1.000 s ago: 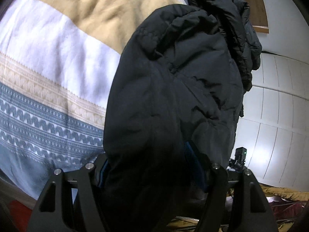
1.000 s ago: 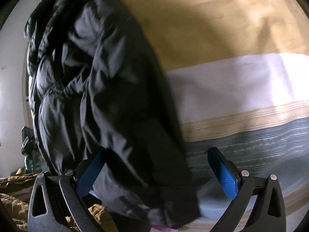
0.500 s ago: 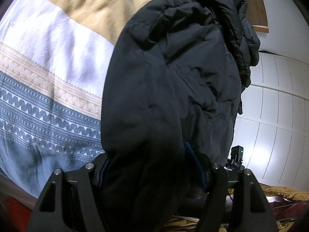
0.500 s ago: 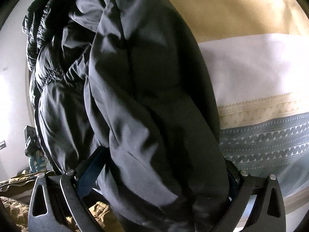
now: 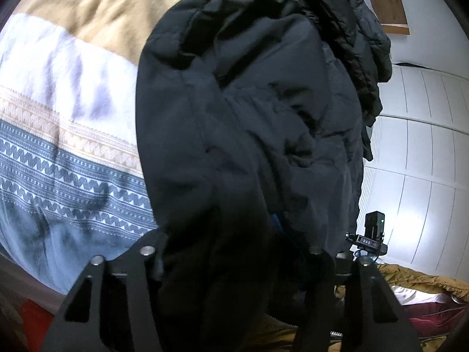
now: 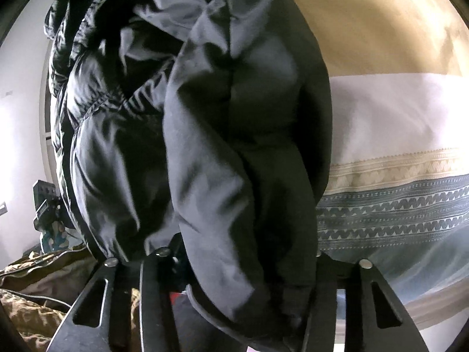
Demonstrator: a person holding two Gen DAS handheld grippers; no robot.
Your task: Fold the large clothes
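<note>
Jacket [image 5: 249, 123]: black padded coat, bunched, fills the middle of both wrist views; lies on the bedspread and spills toward the bed's edge.
Left gripper [image 5: 234, 252]: jaws have just been closing, coat fabric between them; a thick fold is clamped and buries both fingers. Only a sliver of blue pad [image 5: 275, 221] peeks out.
Right gripper [image 6: 240, 264]: jaws have just been closing, now clenched on a sleeve-like roll of the same coat. Pads fully hidden under cloth.
Bedspread [image 5: 67, 135]: tan, white and blue-grey zigzag bands; far side cut off by the lens rim, some motion blur.
Hidden: collar, zip and hem cannot be made out; which part of the garment each tool grips is unclear.
Background: white panelled wall [image 5: 425, 152]; small black device [image 5: 372, 231] beside the coat, its label too small to read.
Lower corner: olive-brown crumpled fabric [image 6: 32, 302], partly behind the gripper frame.
</note>
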